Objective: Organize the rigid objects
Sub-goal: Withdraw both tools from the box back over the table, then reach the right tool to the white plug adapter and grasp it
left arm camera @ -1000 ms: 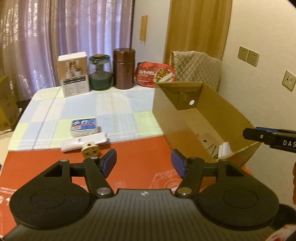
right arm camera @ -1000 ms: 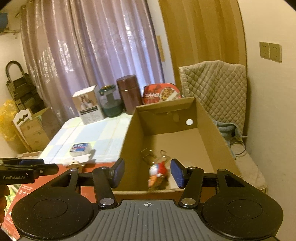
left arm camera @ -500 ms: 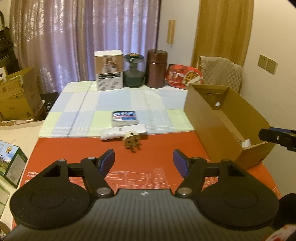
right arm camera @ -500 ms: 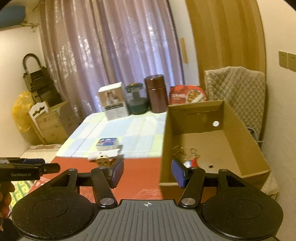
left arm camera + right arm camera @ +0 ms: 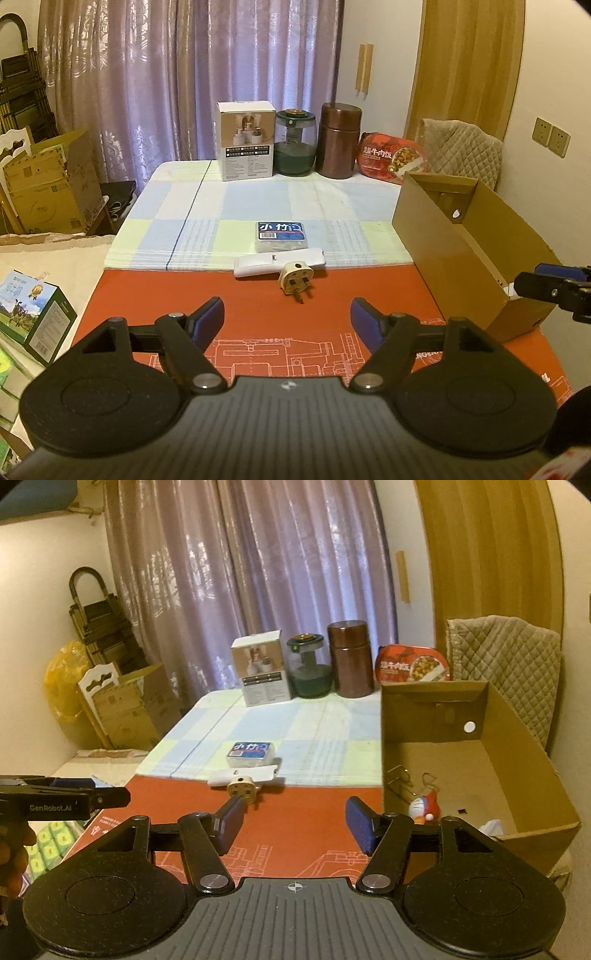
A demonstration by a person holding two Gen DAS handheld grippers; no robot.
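Now both tools are wide open and hold nothing. The left gripper (image 5: 287,320) and right gripper (image 5: 293,823) hang over the red mat (image 5: 258,295). The big cardboard box (image 5: 517,775) sits at the right with a small toy (image 5: 423,809) inside. Ahead lie a blue pack (image 5: 280,235), a white remote (image 5: 258,263) and a plug (image 5: 297,277), touching the remote.

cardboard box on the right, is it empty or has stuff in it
Not empty: the cardboard box holds a small Doraemon figure and metal clips on its floor.
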